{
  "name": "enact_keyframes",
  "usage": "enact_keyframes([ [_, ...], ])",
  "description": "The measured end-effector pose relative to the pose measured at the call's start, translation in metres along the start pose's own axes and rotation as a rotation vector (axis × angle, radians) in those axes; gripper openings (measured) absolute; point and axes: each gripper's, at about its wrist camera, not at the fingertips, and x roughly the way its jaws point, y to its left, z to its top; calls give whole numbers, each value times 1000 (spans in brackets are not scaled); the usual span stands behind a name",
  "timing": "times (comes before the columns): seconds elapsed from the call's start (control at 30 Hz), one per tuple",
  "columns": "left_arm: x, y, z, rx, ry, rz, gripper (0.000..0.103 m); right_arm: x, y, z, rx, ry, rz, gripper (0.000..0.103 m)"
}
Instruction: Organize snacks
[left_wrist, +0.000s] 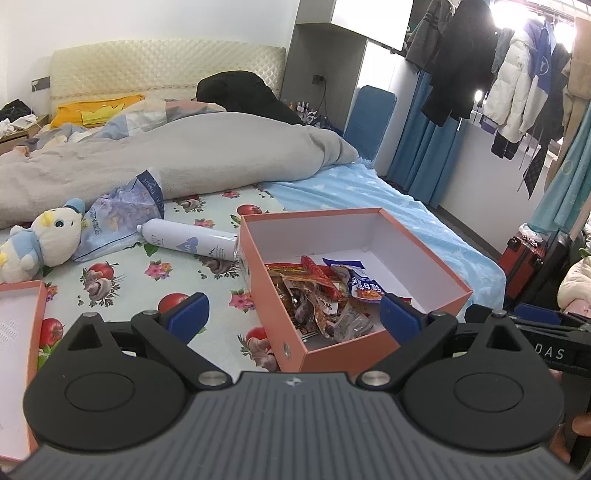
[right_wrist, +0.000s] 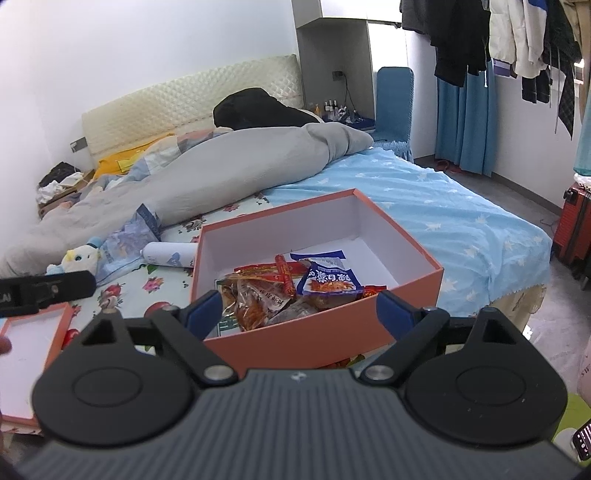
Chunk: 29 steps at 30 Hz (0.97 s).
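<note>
An orange box (left_wrist: 347, 350) with a white inside stands open on the bed; it also shows in the right wrist view (right_wrist: 317, 339). Several snack packets (left_wrist: 317, 295) lie in its near left part, red and brown ones with a blue-white packet (right_wrist: 328, 280) on top. My left gripper (left_wrist: 295, 310) is open and empty, just in front of the box's near corner. My right gripper (right_wrist: 299, 306) is open and empty, hovering at the box's near wall. The box's orange lid (left_wrist: 18, 325) lies upside down at the left, also in the right wrist view (right_wrist: 33, 350).
A white spray can (left_wrist: 188, 240), a blue-white bag (left_wrist: 122, 218) and a plush duck (left_wrist: 40, 240) lie on the floral sheet left of the box. A grey duvet (left_wrist: 184, 155) is heaped behind. A red suitcase (right_wrist: 572, 229) stands on the floor at the right.
</note>
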Motion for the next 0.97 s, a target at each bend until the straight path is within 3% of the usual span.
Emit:
enact_keyframes([
  [0.33,7,7,-2,-4,8,18,100,13,-1,-1,9,-11,-29,92],
  [0.97,74,45,-4,-27,66,55,100,64,1,-13,19,50,-55,93],
])
